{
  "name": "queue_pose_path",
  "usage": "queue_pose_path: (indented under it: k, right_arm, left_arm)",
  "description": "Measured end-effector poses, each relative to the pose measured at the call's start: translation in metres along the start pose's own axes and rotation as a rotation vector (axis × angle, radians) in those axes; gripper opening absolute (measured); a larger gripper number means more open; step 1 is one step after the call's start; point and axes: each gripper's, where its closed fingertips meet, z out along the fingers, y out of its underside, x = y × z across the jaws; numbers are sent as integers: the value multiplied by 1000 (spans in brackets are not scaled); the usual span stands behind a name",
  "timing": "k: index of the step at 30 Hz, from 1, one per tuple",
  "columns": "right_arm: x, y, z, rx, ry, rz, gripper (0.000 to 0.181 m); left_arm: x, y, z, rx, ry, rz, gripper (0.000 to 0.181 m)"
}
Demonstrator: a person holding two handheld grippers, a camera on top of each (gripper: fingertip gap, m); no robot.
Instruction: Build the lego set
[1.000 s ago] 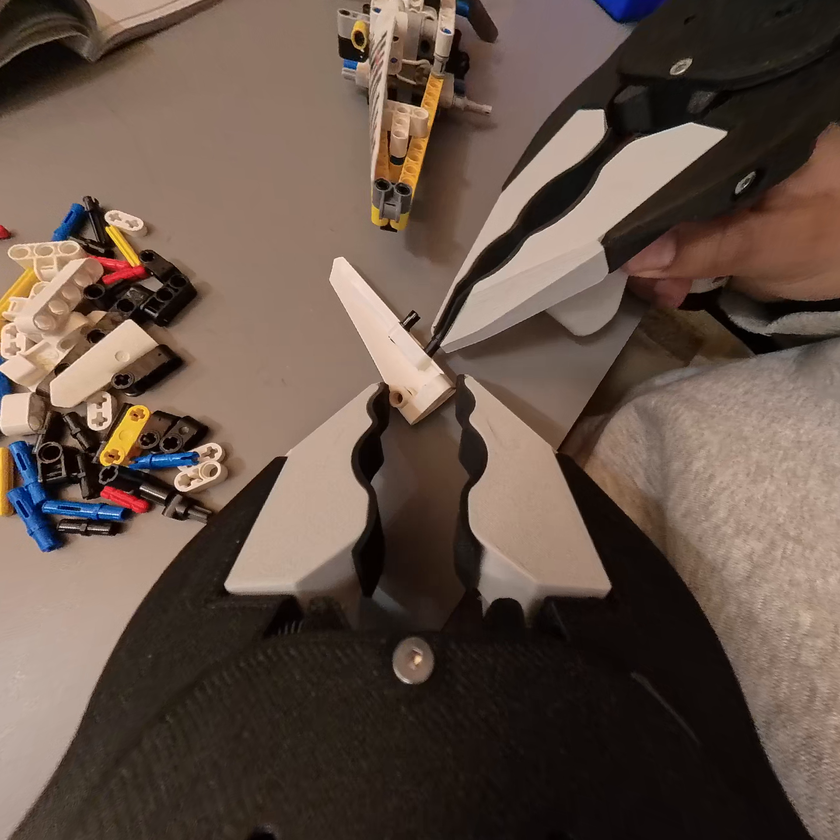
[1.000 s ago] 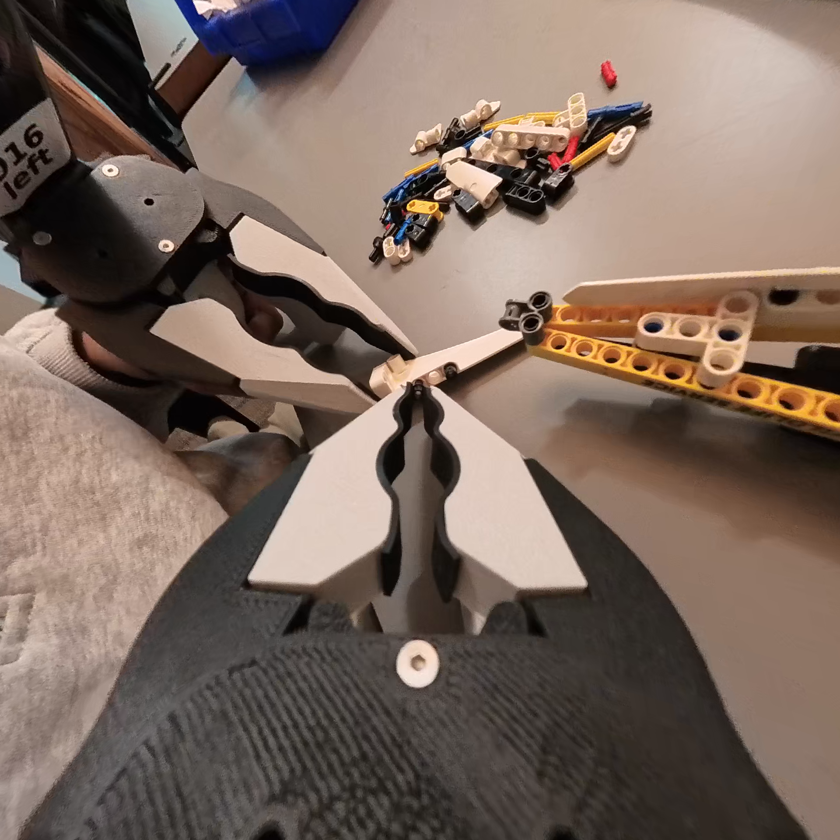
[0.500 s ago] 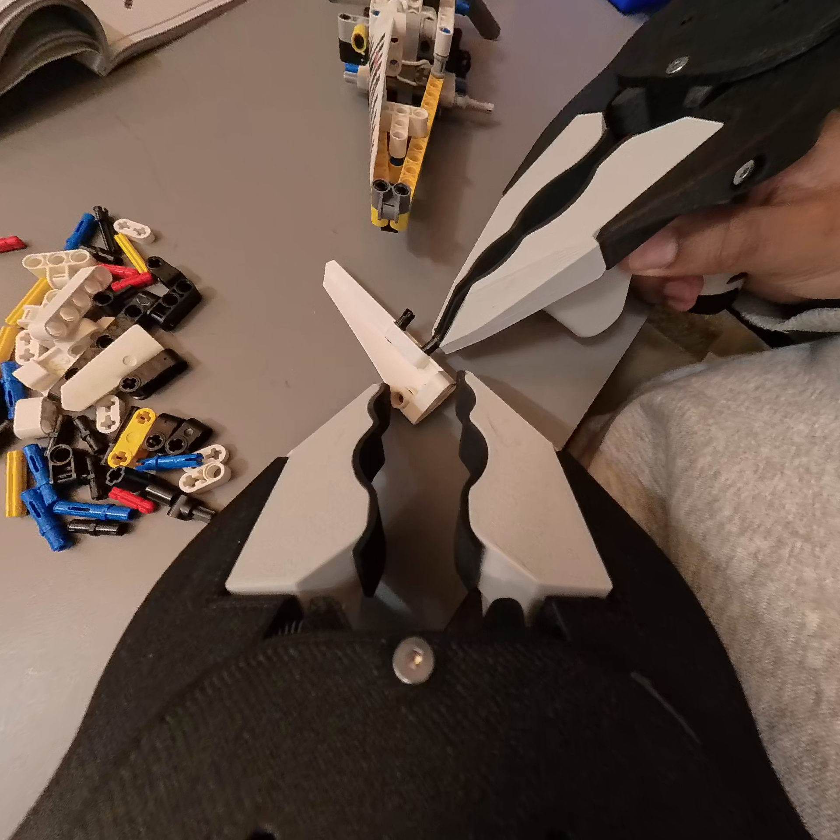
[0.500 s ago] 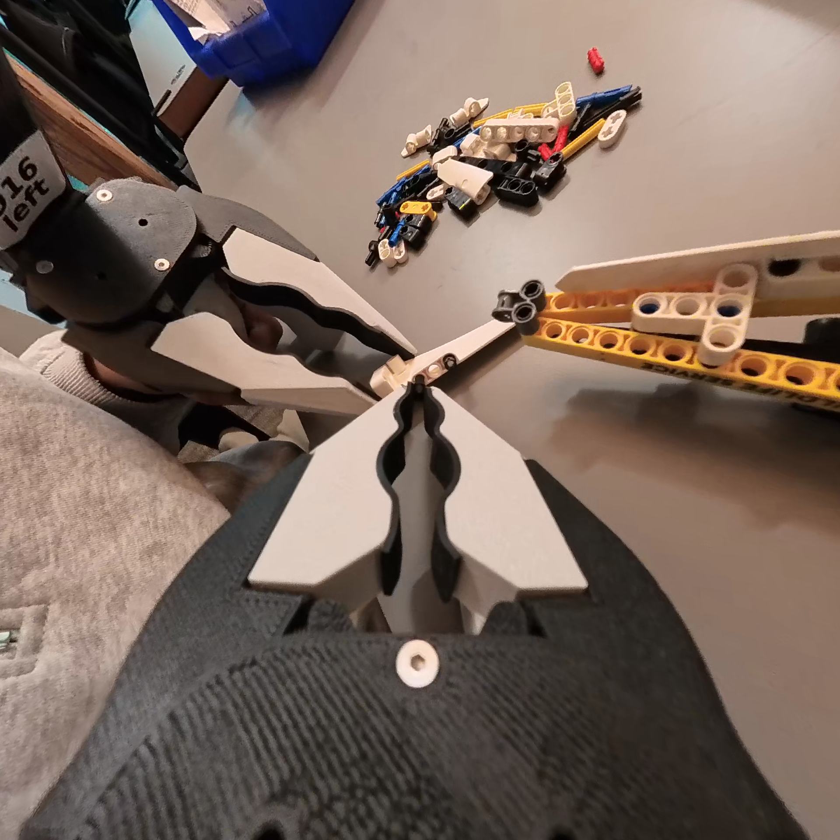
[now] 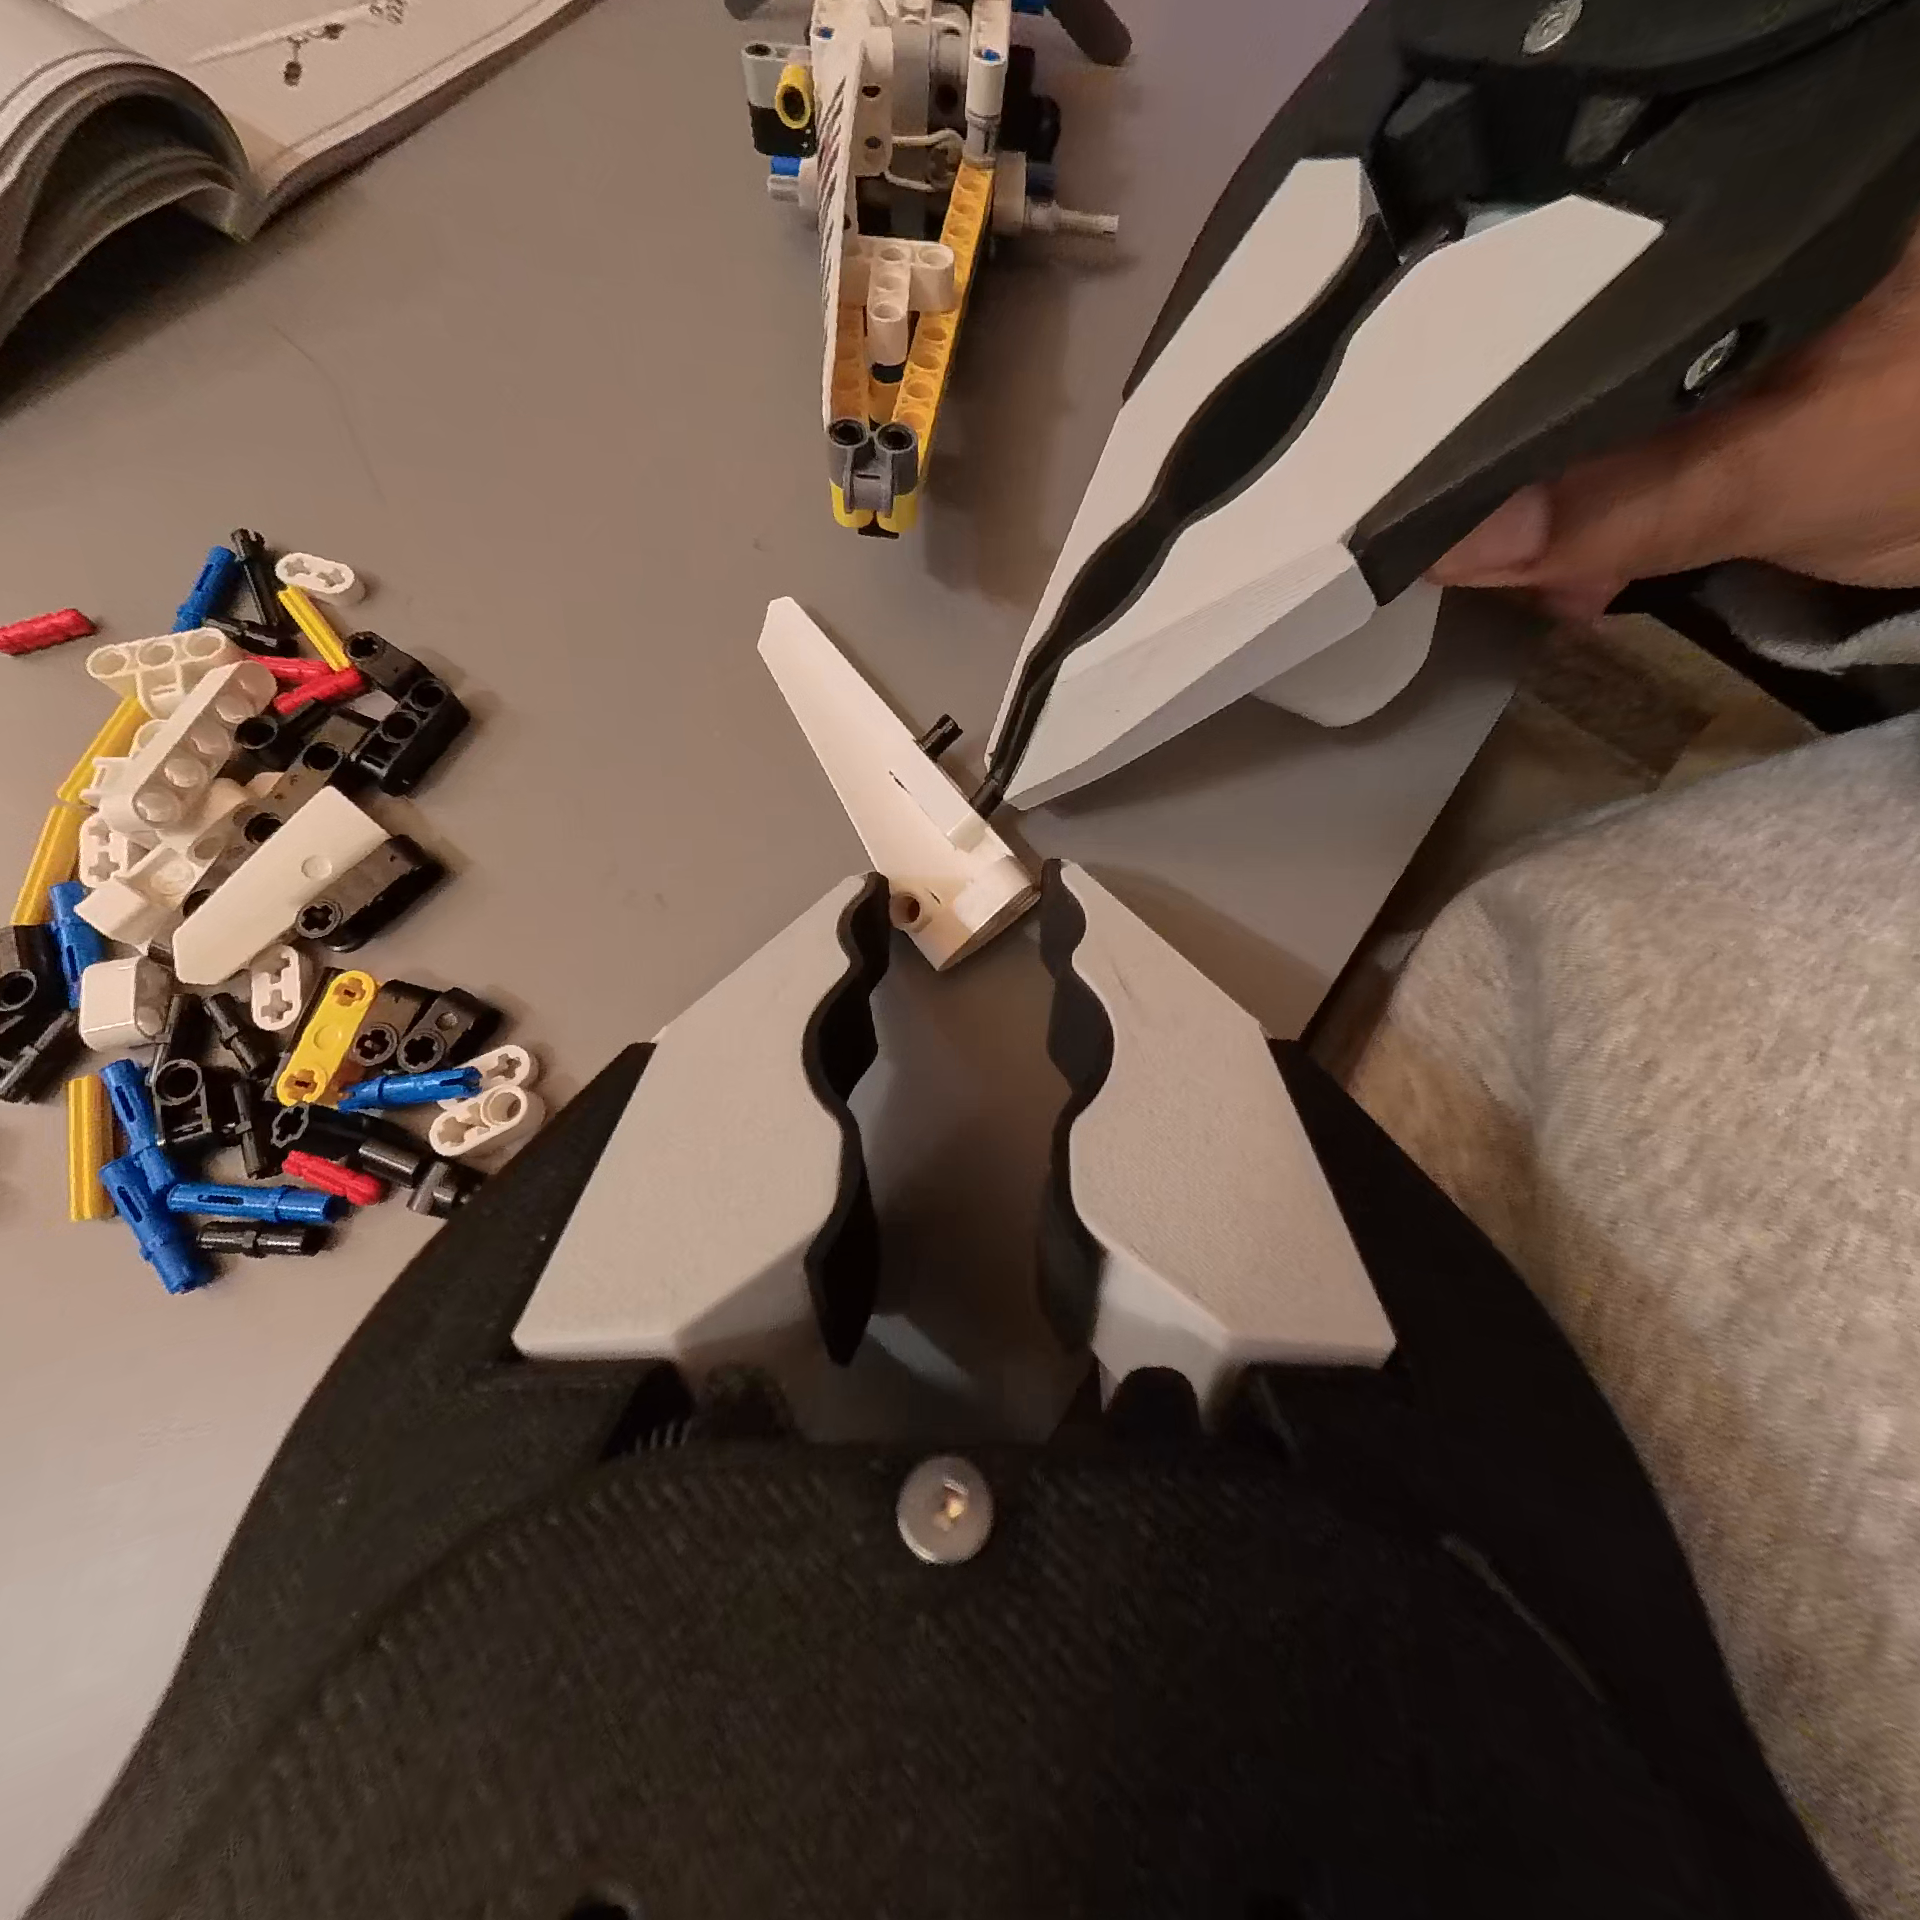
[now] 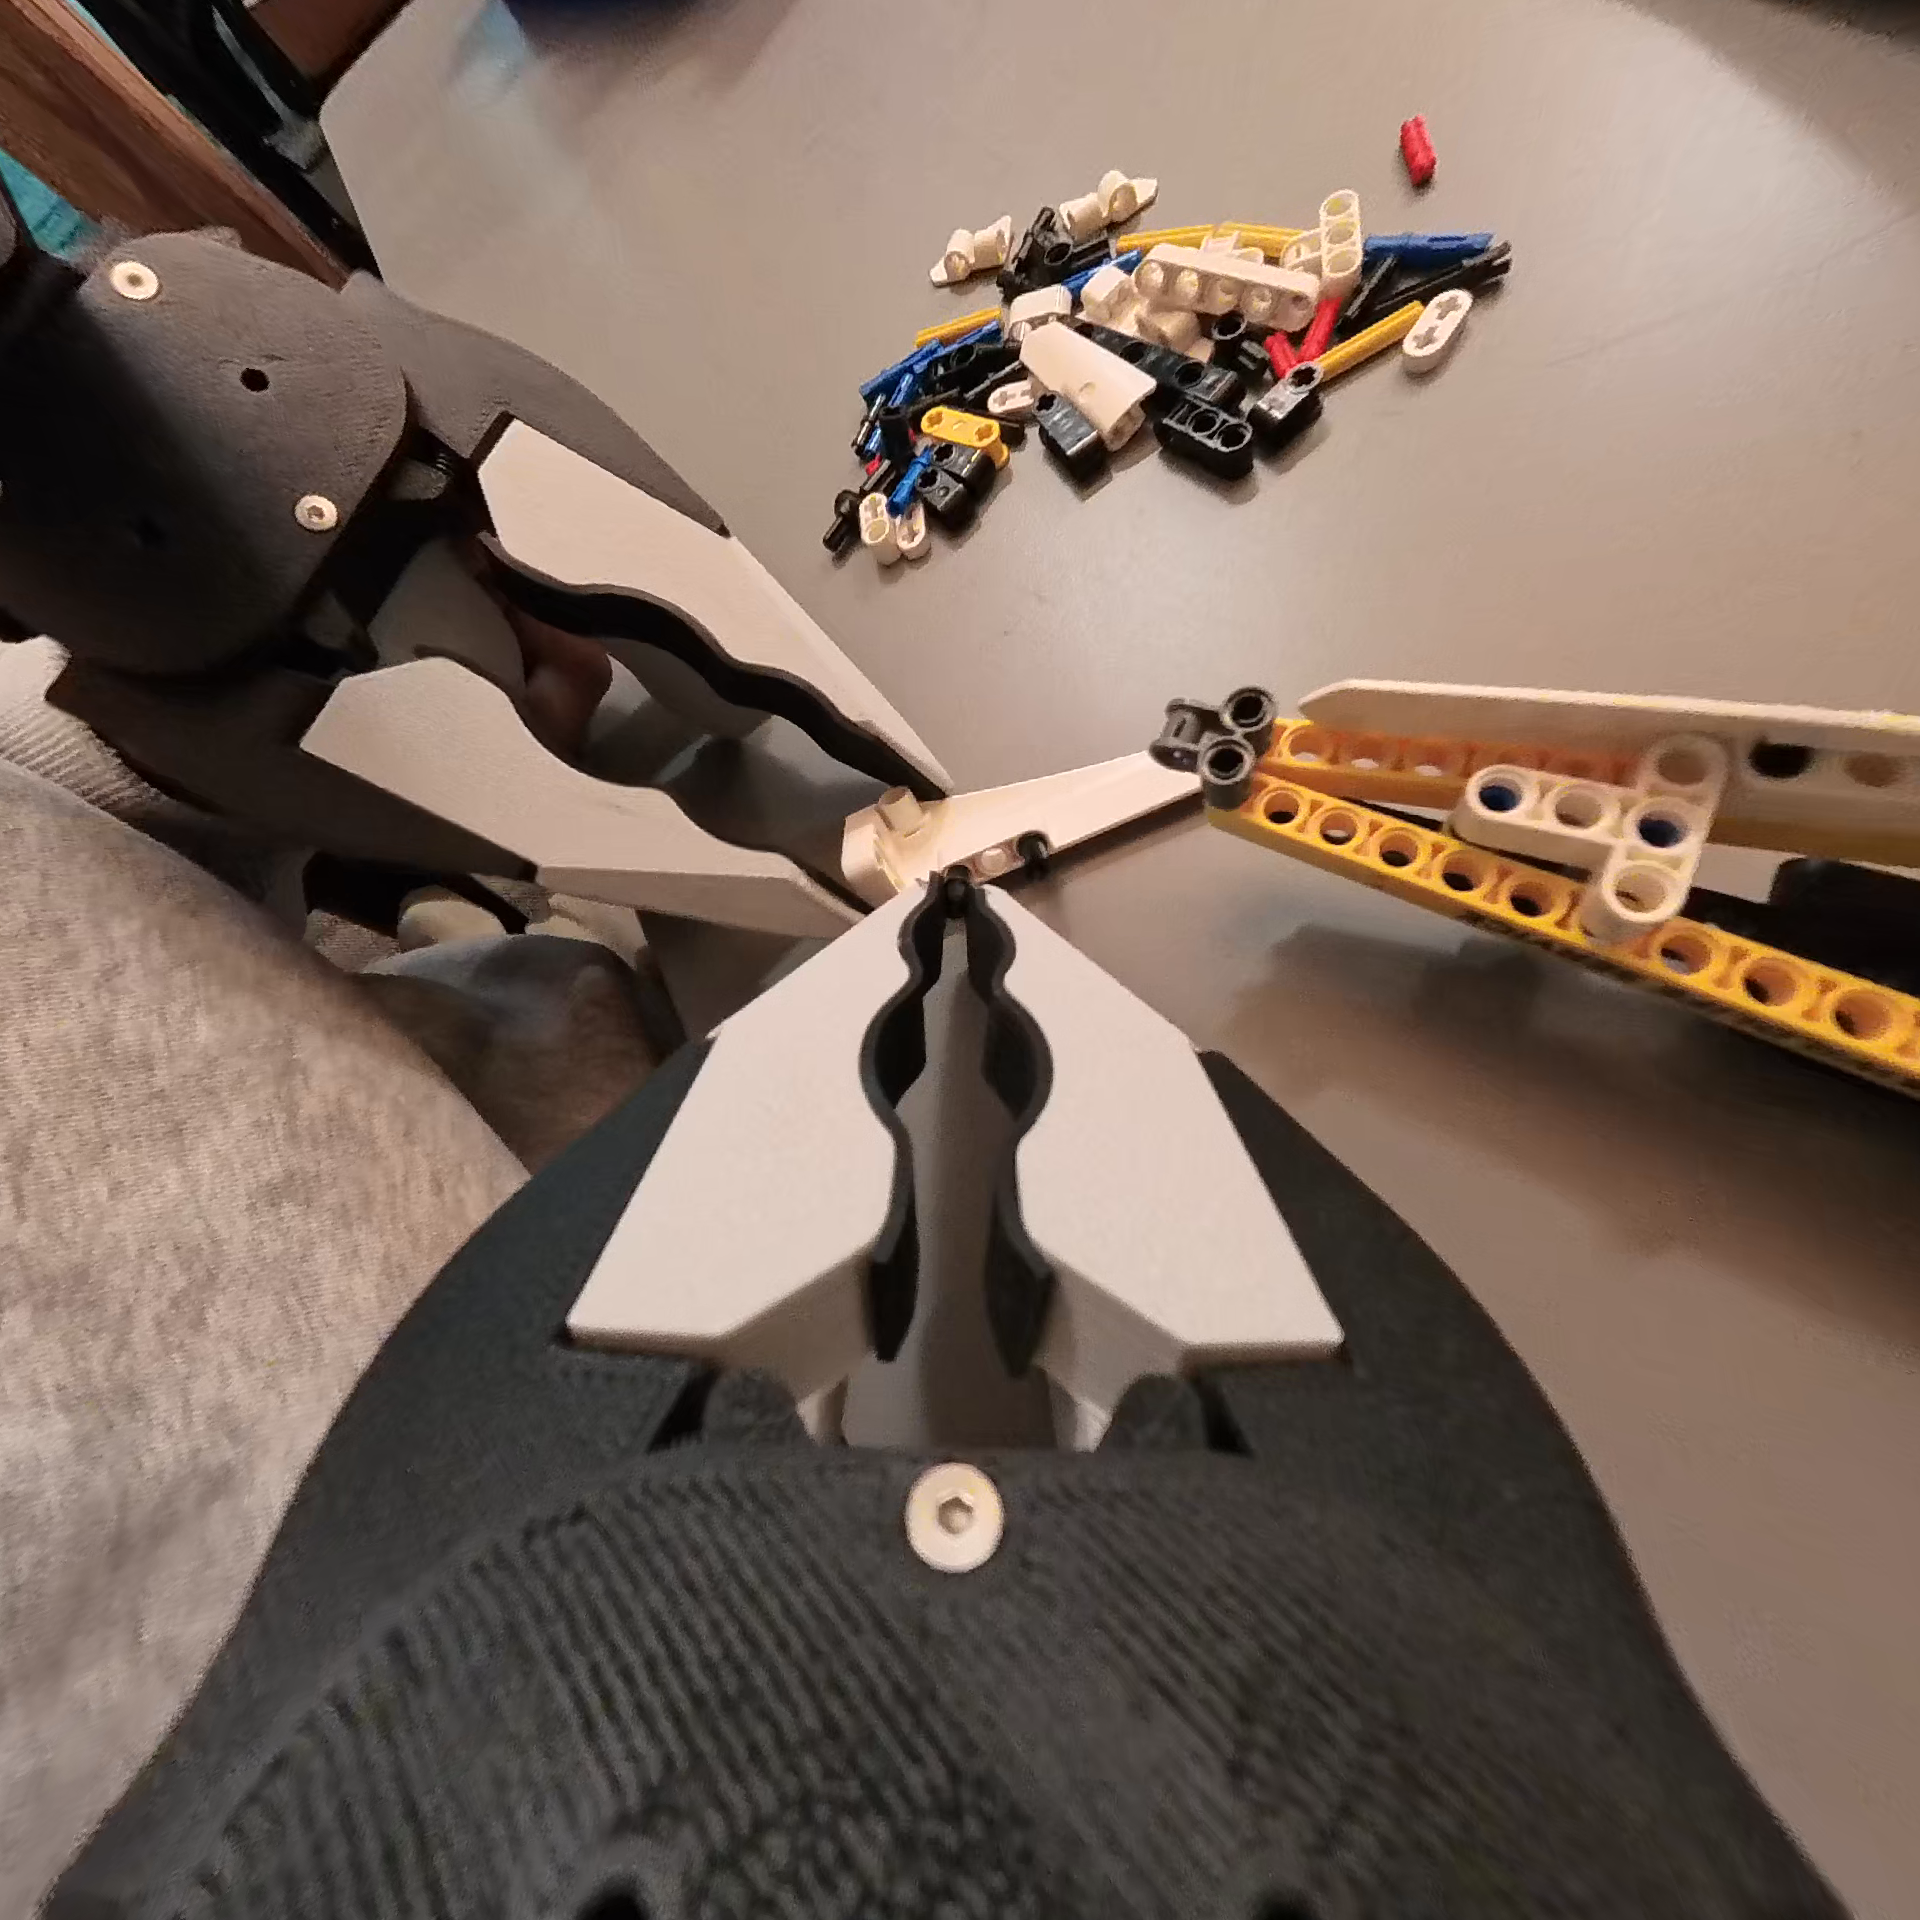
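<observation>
Spanning both views, the grey tabletop (image 5: 499, 436) carries every piece. A person's grey sleeve fills the right edge of the left wrist view and the left edge of the right wrist view.

Left tongs (image 5: 961, 914): lower centre of the left wrist view, pinching the thick end of the white wing piece (image 5: 878, 769); in the right wrist view they enter from the upper left (image 6: 883, 847), and the wing piece (image 6: 1049, 805) points toward the right.

Right tongs (image 6: 958, 894): centre of the right wrist view, pressed together on a small black pin (image 6: 956, 891) at the wing piece's edge. In the left wrist view they reach in from the upper right (image 5: 992, 795), held by a hand (image 5: 1714, 499), with the pin (image 5: 985, 795) touching the wing piece.

Partly built model (image 5: 904, 239): yellow beams and white parts, top centre of the left wrist view; at the right edge of the right wrist view (image 6: 1558, 821), near the wing piece's tip.

Open instruction booklet (image 5: 156, 114): upper left of the left wrist view.

Loose parts pile (image 5: 218, 904): black, white, yellow, blue and red pieces, left of the left wrist view; upper centre of the right wrist view (image 6: 1153, 353). A second black pin (image 5: 940, 730) protrudes from the wing piece's side.
</observation>
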Motion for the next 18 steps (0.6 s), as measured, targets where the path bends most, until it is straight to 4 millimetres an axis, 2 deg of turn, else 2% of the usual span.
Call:
queue_pose_path:
  k: [18]
  right_arm:
    - [1, 2, 1, 8, -59, 82, 2]
  left_arm:
    - [-2, 0, 1, -4, -14, -9, 28]
